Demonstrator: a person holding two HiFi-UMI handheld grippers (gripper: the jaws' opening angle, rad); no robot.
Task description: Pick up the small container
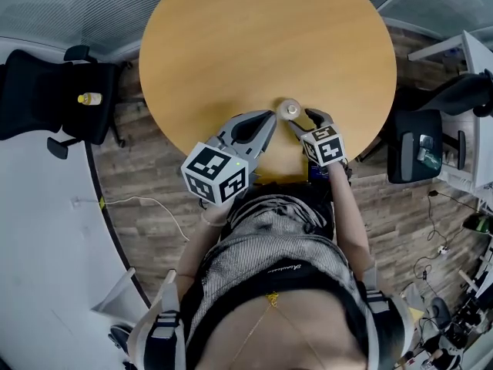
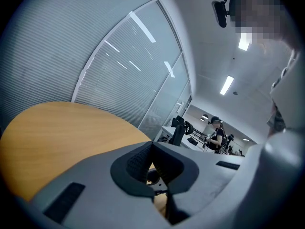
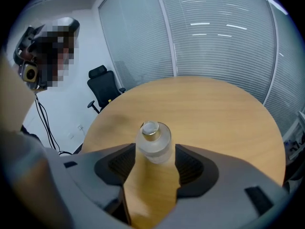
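The pick-up was only begun: the small container (image 3: 154,143) stood upright on the desk (image 1: 254,45) near its close edge, not yet lifted. The right tool (image 3: 154,150) had its jaws spread, one on each side of the container – the approach looked done, though whether the pads already touched the clear body was hard to say from the right gripper view. The left tool (image 2: 151,149) hung beside it over the desk edge, jaws pressed together on nothing. Left, by my reading – closing the right tool and raising the container
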